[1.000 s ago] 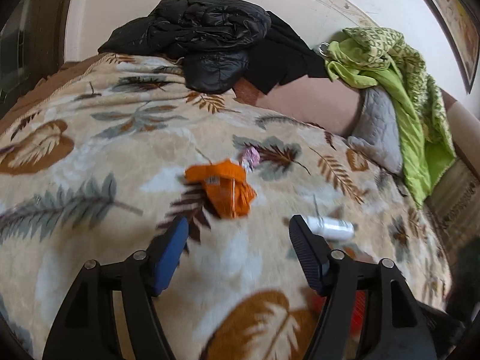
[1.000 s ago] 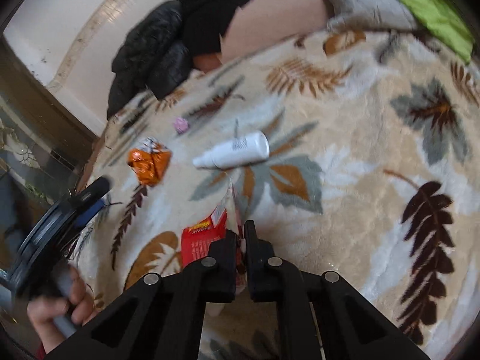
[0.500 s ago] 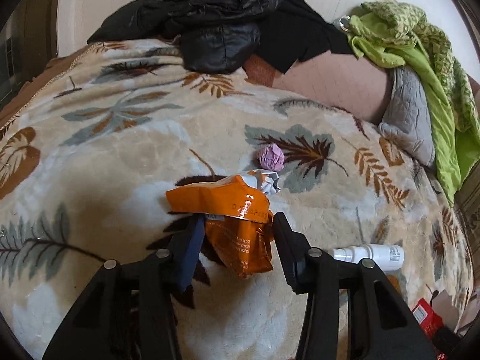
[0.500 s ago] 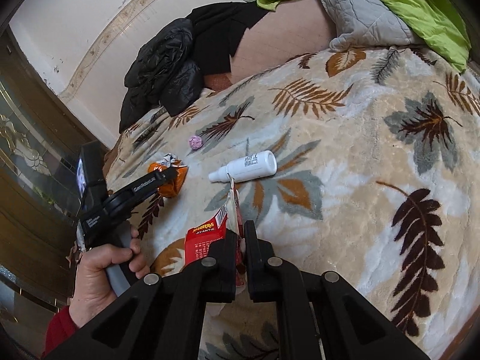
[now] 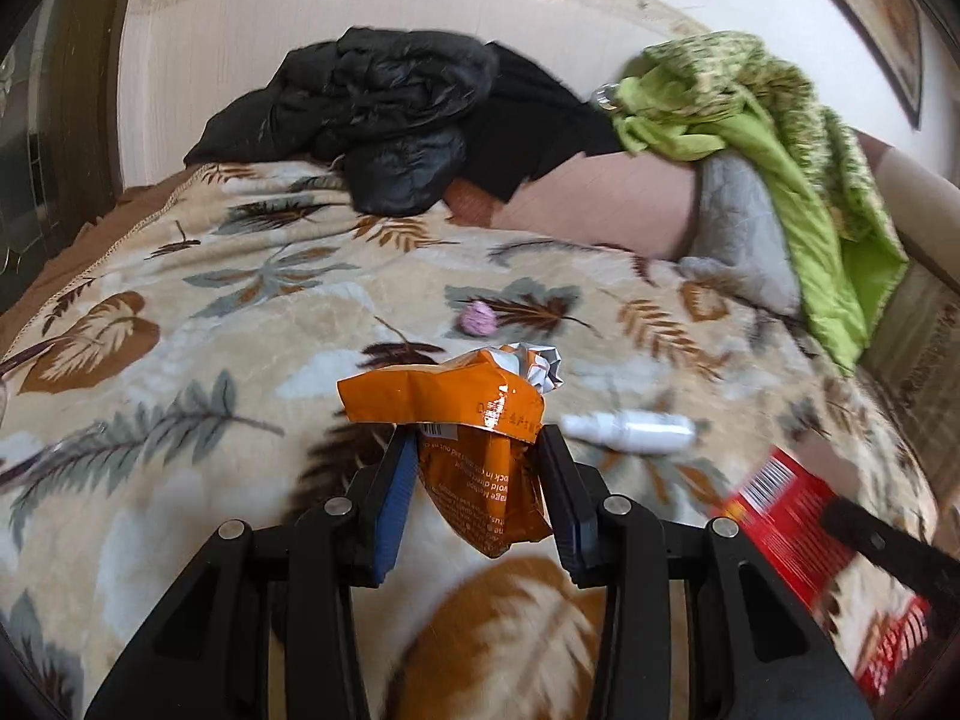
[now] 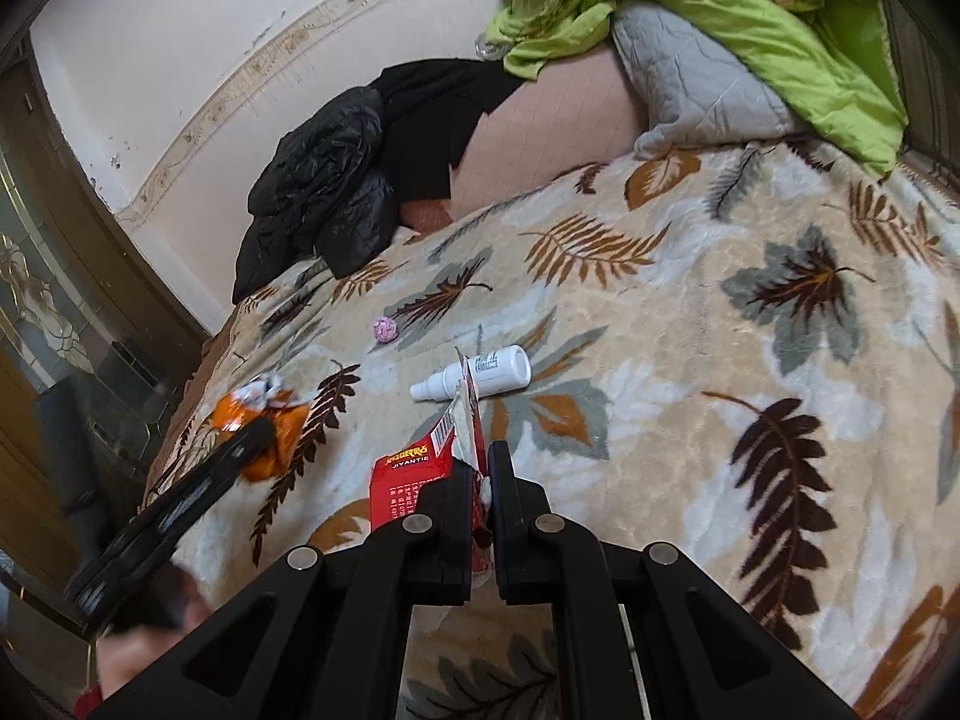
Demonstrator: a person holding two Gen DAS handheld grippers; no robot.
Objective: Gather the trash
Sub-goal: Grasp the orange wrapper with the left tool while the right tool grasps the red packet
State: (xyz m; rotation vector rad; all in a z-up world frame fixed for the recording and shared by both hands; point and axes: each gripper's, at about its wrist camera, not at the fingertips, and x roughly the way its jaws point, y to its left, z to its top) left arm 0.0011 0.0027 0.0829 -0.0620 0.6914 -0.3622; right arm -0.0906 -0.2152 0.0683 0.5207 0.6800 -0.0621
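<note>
An orange snack wrapper [image 5: 480,450] with a crumpled silver end hangs between the fingers of my left gripper [image 5: 477,468], which is shut on it and holds it above the leaf-patterned blanket [image 5: 180,360]. The wrapper also shows in the right wrist view [image 6: 270,420]. My right gripper [image 6: 480,480] is shut on a red snack packet [image 6: 414,480], also seen in the left wrist view [image 5: 792,528]. A white spray bottle [image 5: 630,429] and a small pink ball of paper [image 5: 477,318] lie on the blanket; both show in the right wrist view, bottle [image 6: 480,375], ball [image 6: 385,329].
Black jackets [image 5: 384,114] are heaped at the far end of the bed. A green quilt [image 5: 780,138] and a grey pillow [image 5: 738,234] lie at the far right. A dark wooden door frame [image 6: 90,240] stands past the bed's left edge.
My left gripper moved forward to the orange wrapper, closed on it and lifted it off the blanket. My right gripper kept hold of the red packet and rose slightly.
</note>
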